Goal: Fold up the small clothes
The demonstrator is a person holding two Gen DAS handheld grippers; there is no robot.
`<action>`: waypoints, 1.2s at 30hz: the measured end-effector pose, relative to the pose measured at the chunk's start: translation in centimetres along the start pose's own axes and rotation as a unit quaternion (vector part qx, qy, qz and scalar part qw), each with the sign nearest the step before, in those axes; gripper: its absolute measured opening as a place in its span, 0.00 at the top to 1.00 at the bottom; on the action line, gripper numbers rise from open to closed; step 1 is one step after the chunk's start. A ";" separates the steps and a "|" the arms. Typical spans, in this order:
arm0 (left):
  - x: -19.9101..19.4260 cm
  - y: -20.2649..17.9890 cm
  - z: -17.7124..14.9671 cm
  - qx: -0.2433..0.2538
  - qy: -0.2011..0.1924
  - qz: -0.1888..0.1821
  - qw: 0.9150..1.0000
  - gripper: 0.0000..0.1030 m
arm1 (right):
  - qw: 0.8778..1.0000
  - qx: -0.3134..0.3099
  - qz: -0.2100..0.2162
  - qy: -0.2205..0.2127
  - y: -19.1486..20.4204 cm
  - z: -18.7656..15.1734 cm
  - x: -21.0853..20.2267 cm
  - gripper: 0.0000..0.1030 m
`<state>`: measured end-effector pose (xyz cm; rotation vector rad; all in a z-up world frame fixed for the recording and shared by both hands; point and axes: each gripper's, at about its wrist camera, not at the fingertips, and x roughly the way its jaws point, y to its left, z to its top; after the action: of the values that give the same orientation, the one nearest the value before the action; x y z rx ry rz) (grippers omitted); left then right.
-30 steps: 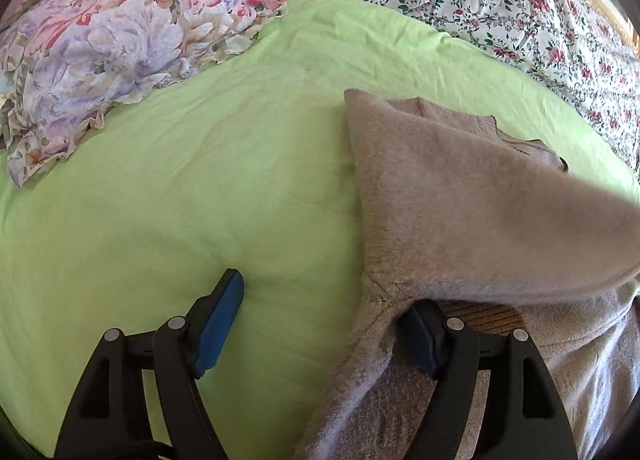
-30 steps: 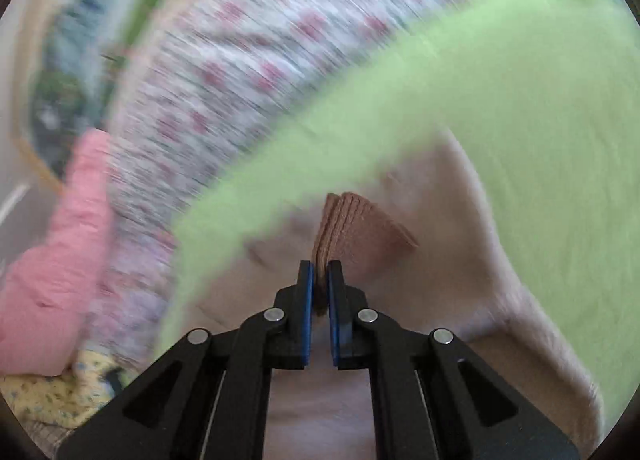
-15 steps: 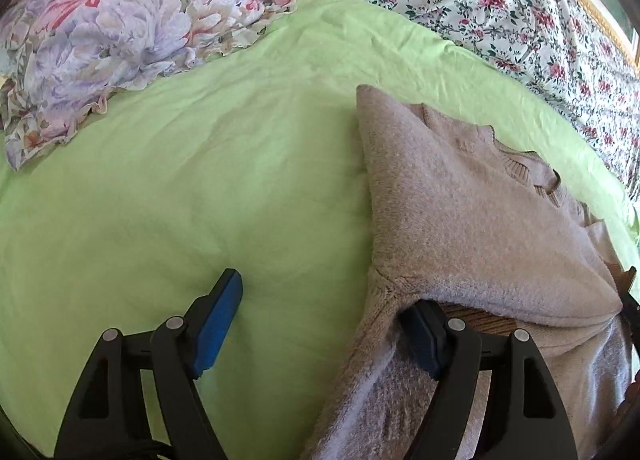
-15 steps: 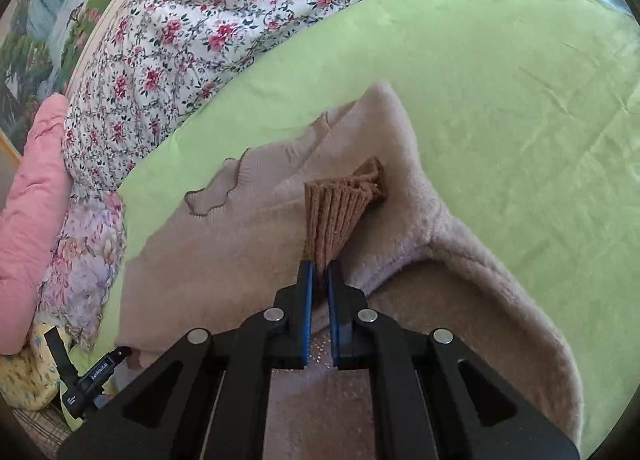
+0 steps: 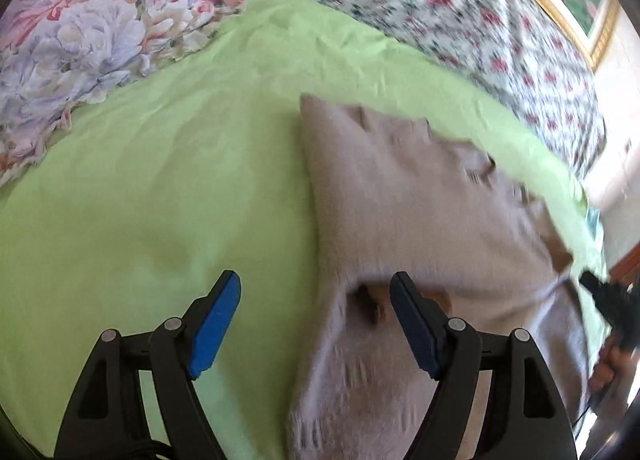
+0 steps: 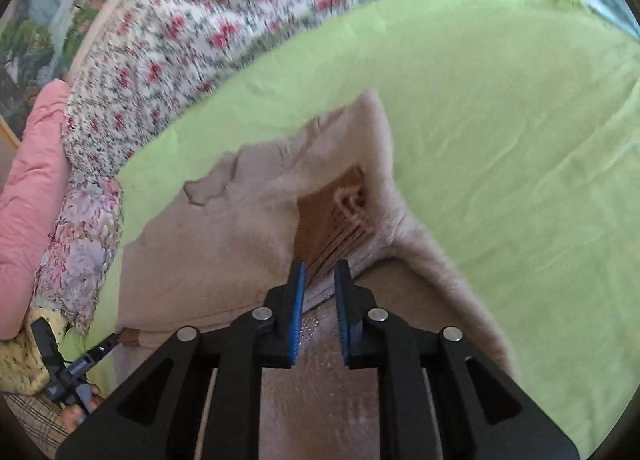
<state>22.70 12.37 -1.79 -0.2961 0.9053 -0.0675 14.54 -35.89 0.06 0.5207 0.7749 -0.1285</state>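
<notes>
A fuzzy beige sweater (image 5: 420, 196) lies on the green sheet (image 5: 160, 180), with a sleeve folded across its body. My left gripper (image 5: 316, 320) is open and empty at the sweater's near left edge, its right finger over the fabric. In the right wrist view the sweater (image 6: 224, 236) shows the brown ribbed cuff (image 6: 332, 220) of the folded sleeve. My right gripper (image 6: 320, 292) is open, its jaws parted a little, with the cuff's end lying between the fingertips.
A floral pillow (image 5: 80, 40) lies at the far left and a flowered bedspread (image 5: 440, 0) runs along the back. A pink cushion (image 6: 28, 200) sits at the left of the right wrist view. The other gripper (image 6: 68, 364) shows at the lower left.
My right gripper was shut on the brown cuff and carried the sleeve over the sweater's body; now its jaws have parted and the cuff lies on the sweater. The left gripper stayed open and shifted slightly.
</notes>
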 end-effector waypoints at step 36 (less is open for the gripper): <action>-6.3 -1.8 -7.9 0.024 0.043 -0.005 0.999 0.63 | 0.995 -0.054 0.063 0.055 1.4 -5.9 -7.3 0.66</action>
<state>12.72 10.03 -1.02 -0.2540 0.9869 -0.1125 6.03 -32.27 2.16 0.4751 0.8498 0.0586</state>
